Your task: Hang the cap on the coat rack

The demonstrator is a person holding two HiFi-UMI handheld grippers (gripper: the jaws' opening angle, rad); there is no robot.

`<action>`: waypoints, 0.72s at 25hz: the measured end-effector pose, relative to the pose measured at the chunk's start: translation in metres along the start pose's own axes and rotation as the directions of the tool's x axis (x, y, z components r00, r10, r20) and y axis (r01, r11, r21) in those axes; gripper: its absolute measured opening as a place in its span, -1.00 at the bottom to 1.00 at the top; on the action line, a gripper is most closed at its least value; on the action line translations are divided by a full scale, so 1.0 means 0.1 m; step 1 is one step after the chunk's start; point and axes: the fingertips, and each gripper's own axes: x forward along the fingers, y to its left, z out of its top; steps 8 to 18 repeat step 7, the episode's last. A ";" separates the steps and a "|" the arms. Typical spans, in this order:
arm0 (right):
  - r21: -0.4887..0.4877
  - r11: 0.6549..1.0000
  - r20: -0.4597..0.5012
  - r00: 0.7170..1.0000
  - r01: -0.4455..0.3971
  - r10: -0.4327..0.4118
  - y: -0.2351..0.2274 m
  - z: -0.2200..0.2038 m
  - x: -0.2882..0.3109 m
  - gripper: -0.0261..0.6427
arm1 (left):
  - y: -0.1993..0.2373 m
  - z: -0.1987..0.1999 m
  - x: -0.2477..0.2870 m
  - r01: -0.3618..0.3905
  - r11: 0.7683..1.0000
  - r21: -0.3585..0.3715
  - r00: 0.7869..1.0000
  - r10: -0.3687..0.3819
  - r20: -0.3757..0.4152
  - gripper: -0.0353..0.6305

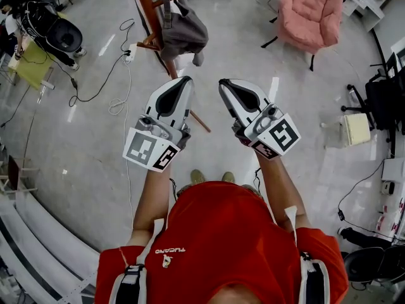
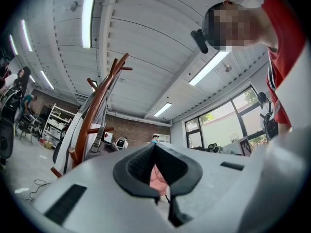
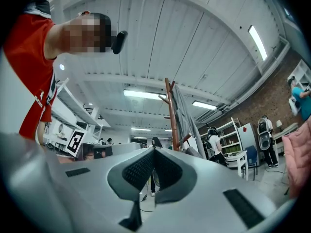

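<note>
You're on a big open grey floor [image 1: 76, 144], and the thing that matters is the wooden coat rack [image 1: 147, 8], up at about 12 o'clock from your hands, maybe a hair toward 11. Its pole stands upright, and one of its feet pokes down into the gap between your two grippers. A pink armchair [image 1: 310, 11] sits off around 1 o'clock, well apart from the rack. There's a grey bag or garment [image 1: 183, 33] hanging off the pegs.

Your left gripper [image 1: 183, 81] has its jaws together with nothing in them. The right gripper [image 1: 224, 84] is the same, closed up and empty. They sit side by side, both aimed up at the rack, and the left one looks a touch nearer the pole.

As for the cap, honestly I can't pick it out in any view. It's not in either gripper. There's a small grey lump [image 1: 198, 59] at the bottom of the hung stuff that might be it, but I can't tell. If that's the cap, I'd guess you're basically done. If not, you need to find it before the rack matters.
</note>
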 end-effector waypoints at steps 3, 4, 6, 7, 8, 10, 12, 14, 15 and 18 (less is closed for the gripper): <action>0.000 1.000 0.000 1.000 -0.003 0.003 -0.01 0.00 0.00 -0.85 | -0.01 0.00 0.01 0.004 1.000 0.009 1.000 -0.004 -0.004 -0.87; -0.002 1.000 -0.002 1.000 -0.002 0.002 -0.01 -0.01 0.00 -0.85 | -0.01 0.00 0.01 0.004 1.000 0.009 1.000 -0.004 -0.004 -0.87; -0.003 1.000 -0.004 1.000 0.000 0.000 -0.03 -0.02 0.01 -0.85 | 0.00 -0.01 0.01 0.004 1.000 0.009 1.000 -0.004 -0.004 -0.87; -0.002 1.000 -0.005 1.000 0.000 0.000 -0.03 -0.03 0.01 -0.85 | 0.01 -0.01 0.01 0.003 1.000 0.009 1.000 -0.003 -0.004 -0.87; -0.002 1.000 -0.005 1.000 0.000 0.000 -0.03 -0.03 0.01 -0.85 | 0.01 -0.01 0.01 0.003 1.000 0.009 1.000 -0.003 -0.004 -0.87; -0.002 1.000 -0.005 1.000 0.000 0.000 -0.03 -0.03 0.01 -0.85 | 0.01 -0.01 0.01 0.003 1.000 0.009 1.000 -0.003 -0.004 -0.87; -0.002 1.000 -0.005 1.000 0.000 0.000 -0.03 -0.03 0.01 -0.85 | 0.01 -0.01 0.01 0.003 1.000 0.009 1.000 -0.003 -0.004 -0.87; -0.002 1.000 -0.005 1.000 0.000 0.000 -0.03 -0.03 0.01 -0.85 | 0.01 -0.01 0.01 0.003 1.000 0.009 1.000 -0.003 -0.004 -0.87; -0.002 1.000 -0.005 1.000 0.000 0.000 -0.03 -0.03 0.01 -0.85 | 0.01 -0.01 0.01 0.003 1.000 0.009 1.000 -0.003 -0.004 -0.87; -0.002 1.000 -0.005 1.000 0.000 0.000 -0.03 -0.03 0.01 -0.85 | 0.01 -0.01 0.01 0.003 1.000 0.009 1.000 -0.003 -0.004 -0.87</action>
